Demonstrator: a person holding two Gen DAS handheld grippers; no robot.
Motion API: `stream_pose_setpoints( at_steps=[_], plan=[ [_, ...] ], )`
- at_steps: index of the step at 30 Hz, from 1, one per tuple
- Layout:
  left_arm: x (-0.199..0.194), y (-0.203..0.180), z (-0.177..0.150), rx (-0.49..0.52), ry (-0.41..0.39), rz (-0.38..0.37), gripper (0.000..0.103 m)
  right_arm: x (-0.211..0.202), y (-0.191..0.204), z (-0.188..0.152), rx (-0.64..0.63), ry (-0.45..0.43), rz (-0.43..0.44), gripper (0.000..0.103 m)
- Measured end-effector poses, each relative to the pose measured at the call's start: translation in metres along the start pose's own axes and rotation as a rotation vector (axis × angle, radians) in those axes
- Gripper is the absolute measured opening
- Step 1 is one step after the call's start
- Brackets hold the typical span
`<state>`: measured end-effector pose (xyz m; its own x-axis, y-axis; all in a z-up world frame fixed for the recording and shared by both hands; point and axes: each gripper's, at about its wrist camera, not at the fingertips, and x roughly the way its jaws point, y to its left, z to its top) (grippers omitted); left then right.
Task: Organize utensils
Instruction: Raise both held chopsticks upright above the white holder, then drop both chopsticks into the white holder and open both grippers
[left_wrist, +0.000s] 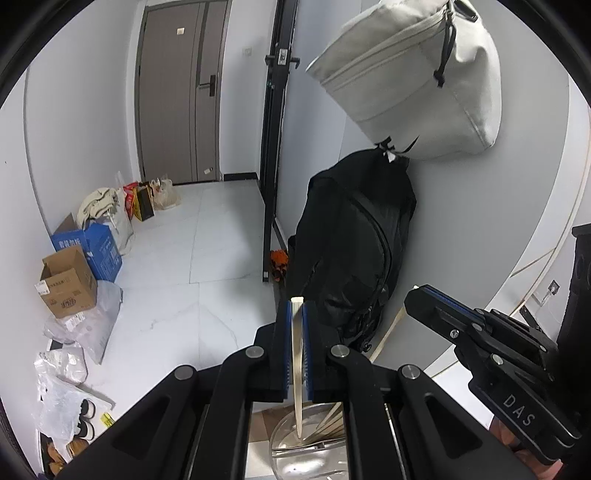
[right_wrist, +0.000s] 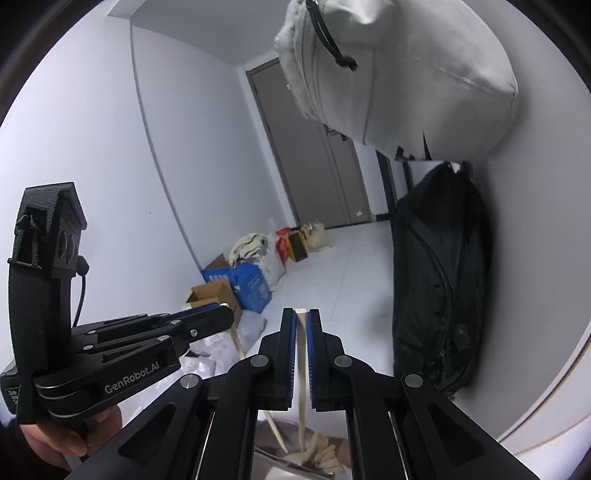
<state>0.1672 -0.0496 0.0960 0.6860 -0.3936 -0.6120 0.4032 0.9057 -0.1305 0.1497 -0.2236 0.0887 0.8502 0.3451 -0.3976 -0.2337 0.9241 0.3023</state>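
Both tools, left tool (left_wrist: 294, 314) and right tool (right_wrist: 301, 325), each pinch one chopstick (left_wrist: 296, 354) above the bowl (left_wrist: 314, 450); next, I think, lift them clear and sort them.

Pale grey-white walls (left_wrist: 92, 147) enclose a floor of large glossy white tiles (left_wrist: 207, 258). A tall grey-brown double door (left_wrist: 177, 92) with a dark lever lock stands at the far end, beside a black metal frame (left_wrist: 273, 140) rising from the floor. Against the right-hand wall leans a large black zippered bag (left_wrist: 354, 251), and a light grey canvas bag (left_wrist: 413, 74) hangs above it. Along the left-hand wall sit an open brown cardboard box (left_wrist: 66, 284), a blue printed carton (left_wrist: 96, 251) and crumpled white plastic bags (left_wrist: 85, 325).
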Motion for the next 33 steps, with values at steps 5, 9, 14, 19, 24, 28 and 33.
stream_pose_setpoints(
  at_steps=[5,9,14,19,24,28,33],
  plan=[
    [0.009,0.001,-0.002,-0.012,0.02,-0.019,0.002,0.01,-0.009,-0.011,0.023,0.022,0.005,0.005],
    [0.014,0.002,-0.005,-0.019,0.021,-0.027,0.002,0.019,-0.017,-0.024,0.041,0.048,0.01,0.005],
    [0.02,0.006,-0.01,-0.036,0.037,-0.036,0.002,0.025,-0.02,-0.033,0.039,0.07,0.015,0.005],
    [0.021,0.007,-0.012,-0.045,0.044,-0.062,0.002,0.025,-0.017,-0.034,0.033,0.073,0.038,0.005],
    [0.018,0.005,-0.013,-0.034,0.049,-0.071,0.002,0.02,-0.01,-0.036,0.006,0.07,0.043,0.005],
    [0.017,0.003,-0.017,-0.018,0.057,-0.085,0.002,0.021,-0.01,-0.037,0.011,0.083,0.045,0.005],
    [0.019,0.009,-0.023,-0.028,0.086,-0.109,0.002,0.023,-0.009,-0.038,0.015,0.117,0.065,0.005]
  ],
)
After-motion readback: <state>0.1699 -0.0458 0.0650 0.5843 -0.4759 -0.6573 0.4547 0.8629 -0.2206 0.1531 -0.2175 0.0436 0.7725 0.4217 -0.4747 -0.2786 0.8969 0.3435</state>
